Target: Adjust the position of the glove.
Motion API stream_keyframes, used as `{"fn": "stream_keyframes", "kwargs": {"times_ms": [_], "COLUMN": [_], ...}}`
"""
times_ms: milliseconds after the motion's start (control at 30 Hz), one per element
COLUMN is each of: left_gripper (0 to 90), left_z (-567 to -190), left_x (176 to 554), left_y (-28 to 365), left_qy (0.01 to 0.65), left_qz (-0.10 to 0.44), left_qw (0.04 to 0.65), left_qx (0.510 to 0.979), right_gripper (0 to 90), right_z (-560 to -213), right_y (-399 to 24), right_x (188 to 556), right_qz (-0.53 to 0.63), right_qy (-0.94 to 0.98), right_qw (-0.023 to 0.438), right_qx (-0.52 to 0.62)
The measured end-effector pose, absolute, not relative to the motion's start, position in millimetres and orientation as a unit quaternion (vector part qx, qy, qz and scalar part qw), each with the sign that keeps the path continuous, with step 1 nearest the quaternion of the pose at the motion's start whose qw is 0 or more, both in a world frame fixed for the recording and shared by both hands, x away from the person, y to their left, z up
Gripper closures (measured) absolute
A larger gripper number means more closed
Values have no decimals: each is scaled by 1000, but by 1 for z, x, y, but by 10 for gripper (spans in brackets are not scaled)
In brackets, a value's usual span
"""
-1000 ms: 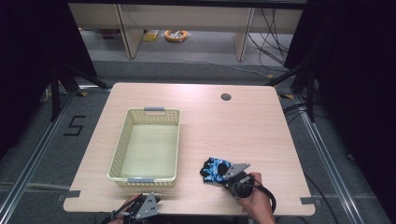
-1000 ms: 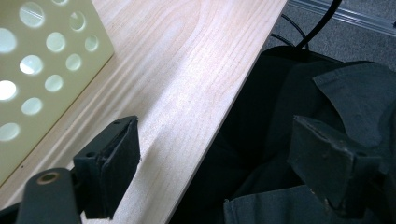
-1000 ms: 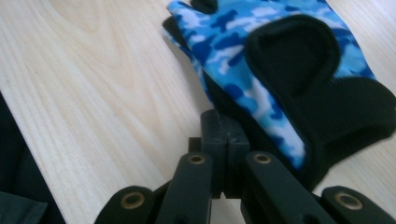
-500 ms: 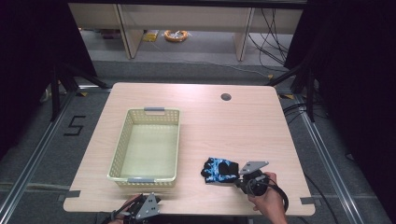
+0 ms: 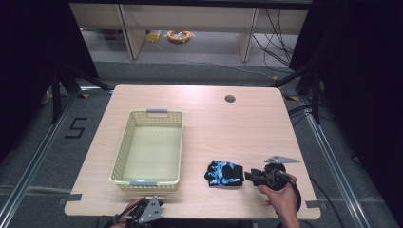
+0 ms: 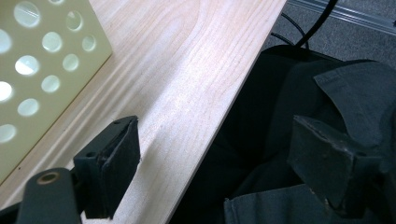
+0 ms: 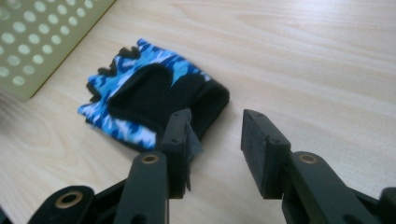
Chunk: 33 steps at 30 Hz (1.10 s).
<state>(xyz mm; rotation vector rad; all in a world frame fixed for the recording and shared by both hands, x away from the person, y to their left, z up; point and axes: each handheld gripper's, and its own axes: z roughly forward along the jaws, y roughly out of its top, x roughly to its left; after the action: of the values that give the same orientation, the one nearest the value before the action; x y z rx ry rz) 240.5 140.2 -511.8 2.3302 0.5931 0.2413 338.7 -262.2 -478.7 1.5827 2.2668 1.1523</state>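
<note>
Black jaws of the right gripper [image 5: 252,176] stand parted just right of a blue-and-black glove [image 5: 224,173]; they have just been opening, and nothing is clamped between them. In the right gripper view the gripper [image 7: 214,140] hangs over bare wood, its one jaw overlapping the glove's [image 7: 154,95] black cuff edge, though whether it touches the cloth cannot be told. The glove lies flat on the counter [image 5: 214,123], near the front edge and right of centre, its short fingers pointing left toward the basket [image 5: 149,148]. That pale yellow perforated basket sits on the left half of the counter, close beside the glove but apart from it. The left gripper [image 5: 145,213] rests at the near edge just below the basket; in the left gripper view its jaws are wide apart, one over the wood, one over dark cloth [image 6: 327,93] beyond the edge, holding nothing.
</note>
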Motion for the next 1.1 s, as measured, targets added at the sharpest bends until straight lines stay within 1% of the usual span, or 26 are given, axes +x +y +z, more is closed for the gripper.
{"fn": "stream_keyframes", "kwargs": {"times_ms": [33, 267, 300, 333, 367, 467, 533, 600, 633, 667, 733, 800, 833, 900, 1033, 1067, 1100], "left_gripper": [166, 166, 166, 166, 166, 166, 166, 166, 166, 166, 166, 166, 166, 166, 166, 166, 166], "left_z": [-512, -513, -513, -513, -513, -513, -513, -513, -513, -513, -513, -513, -513, -513, -512, -512, -512], "left_x": [241, 242, 242, 243, 242, 242, 242, 242, 242, 242, 242, 242, 242, 242, 241, 241, 242], "left_y": [140, 140, 140, 140, 140, 140, 140, 140, 140, 140, 140, 140, 140, 140, 140, 140, 140], "left_qy": [229, 226, 227, 225, 228, 226, 226, 226, 226, 226, 226, 226, 225, 226, 227, 227, 226], "left_qz": [93, 88, 90, 91, 91, 89, 87, 89, 90, 89, 90, 90, 90, 90, 96, 95, 91], "left_qw": [354, 350, 349, 347, 350, 351, 350, 349, 348, 348, 348, 348, 349, 350, 346, 347, 349], "left_qx": [902, 905, 905, 906, 904, 904, 905, 905, 905, 905, 905, 905, 905, 905, 905, 905, 905], "right_gripper": [626, 597, 590, 583, 582, 569, 564, 563, 563, 562, 563, 562, 551, 548, 530, 515, 476], "right_z": [-480, -486, -485, -488, -488, -490, -493, -496, -498, -497, -500, -499, -495, -491, -486, -485, -487], "right_y": [-263, -257, -256, -255, -255, -252, -250, -246, -245, -243, -241, -241, -243, -246, -244, -243, -236], "right_x": [343, 352, 351, 353, 353, 353, 353, 353, 354, 353, 355, 355, 353, 353, 352, 353, 354], "right_qz": [384, 361, 363, 373, 369, 356, 346, 342, 343, 339, 341, 343, 343, 363, 386, 388, 390], "right_qy": [759, 757, 756, 755, 756, 757, 759, 762, 766, 766, 772, 771, 760, 752, 738, 739, 734], "right_qw": [84, 67, 56, 68, 68, 47, 59, 55, 64, 54, 70, 68, 59, 71, 71, 68, 60], "right_qx": [519, 540, 542, 535, 536, 546, 549, 548, 540, 543, 532, 533, 549, 546, 549, 547, 553]}}
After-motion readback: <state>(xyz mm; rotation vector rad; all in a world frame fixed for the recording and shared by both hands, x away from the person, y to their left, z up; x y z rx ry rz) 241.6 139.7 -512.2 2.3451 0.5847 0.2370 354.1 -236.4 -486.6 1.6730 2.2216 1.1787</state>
